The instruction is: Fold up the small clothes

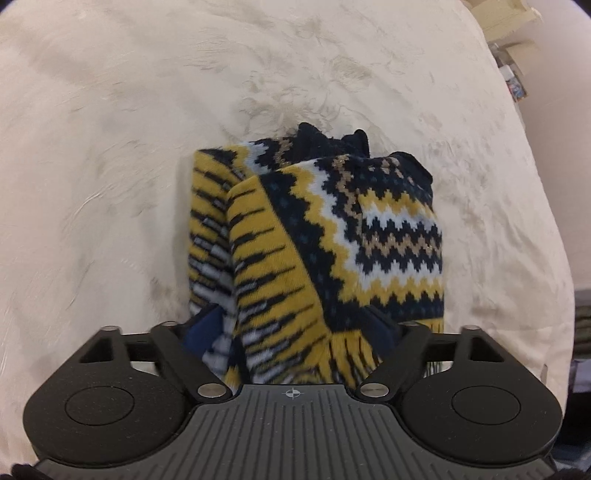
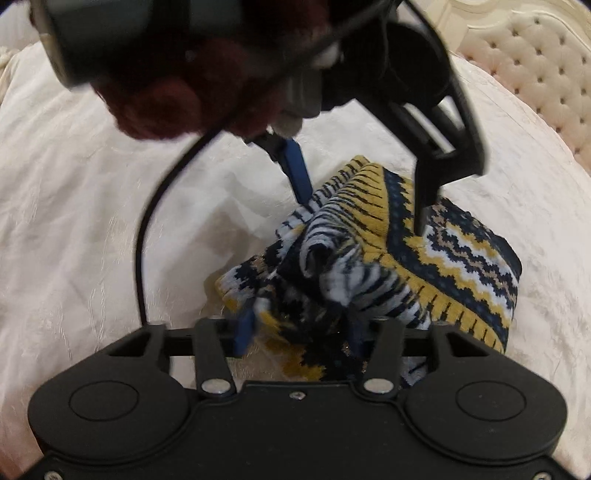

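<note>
1. Up close in the left wrist view, the left tool [image 1: 291, 332] points steeply down at a pair of knitted socks [image 1: 332, 236] patterned in yellow, navy and white zigzags and stripes.
2. Its jaws stand fairly wide with the near end of the socks bunched between them; the blue pads are mostly hidden by cloth, so whether they press on it cannot be told.
3. The socks lie folded in a stack on a cream bedspread [image 1: 129, 147], whose plush cloth shows brushed swirls and shallow dents.
4. At the right edge the bedspread falls away, and past it sit a pale wooden piece [image 1: 506, 18] and some small cluttered items, too blurred to name.
5. Turning to the right wrist view, the right tool [image 2: 301, 334] sits low over the same socks [image 2: 454, 258], its jaws at a middling gap with a rumpled dark and yellow fold between them.
6. One blue finger [image 2: 244, 330] touches the cloth at the left; the other is buried in it, so a firm grip cannot be confirmed.
7. Across the socks the left tool [image 2: 364, 206] comes down from above, one blue finger at the striped edge and one black finger tip on the zigzag band.
8. A dark red knitted sleeve [image 2: 177, 99] and a black cable [image 2: 142, 236] hang above.
9. The bedspread [image 2: 74, 177] here looks satiny with a faint woven pattern, and a cream tufted headboard [image 2: 535, 62] with a carved frame rises at the upper right.
</note>
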Action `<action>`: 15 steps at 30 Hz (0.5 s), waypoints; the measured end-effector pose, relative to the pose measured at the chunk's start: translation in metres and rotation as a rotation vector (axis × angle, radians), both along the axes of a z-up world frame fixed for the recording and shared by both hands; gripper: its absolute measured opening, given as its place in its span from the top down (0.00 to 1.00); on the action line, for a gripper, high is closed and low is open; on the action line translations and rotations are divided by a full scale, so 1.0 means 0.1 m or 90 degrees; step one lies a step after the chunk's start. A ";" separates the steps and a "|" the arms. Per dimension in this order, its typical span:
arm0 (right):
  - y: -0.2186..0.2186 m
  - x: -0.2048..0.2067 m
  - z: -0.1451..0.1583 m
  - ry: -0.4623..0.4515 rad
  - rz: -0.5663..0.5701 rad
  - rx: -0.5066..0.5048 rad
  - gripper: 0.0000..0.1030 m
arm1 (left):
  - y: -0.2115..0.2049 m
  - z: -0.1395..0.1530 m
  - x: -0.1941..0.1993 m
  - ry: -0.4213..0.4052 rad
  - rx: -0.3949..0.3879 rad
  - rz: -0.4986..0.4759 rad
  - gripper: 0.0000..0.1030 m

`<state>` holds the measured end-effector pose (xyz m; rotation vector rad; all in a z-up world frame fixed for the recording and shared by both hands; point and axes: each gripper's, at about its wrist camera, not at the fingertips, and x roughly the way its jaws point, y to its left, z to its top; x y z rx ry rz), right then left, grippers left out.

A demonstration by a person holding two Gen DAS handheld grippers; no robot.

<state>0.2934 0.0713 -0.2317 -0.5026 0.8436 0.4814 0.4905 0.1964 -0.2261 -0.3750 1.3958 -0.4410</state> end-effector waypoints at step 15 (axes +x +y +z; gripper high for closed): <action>-0.15 -0.06 0.55 -0.021 -0.039 0.119 0.81 | 0.06 0.51 -0.06 -0.207 0.010 -0.057 0.90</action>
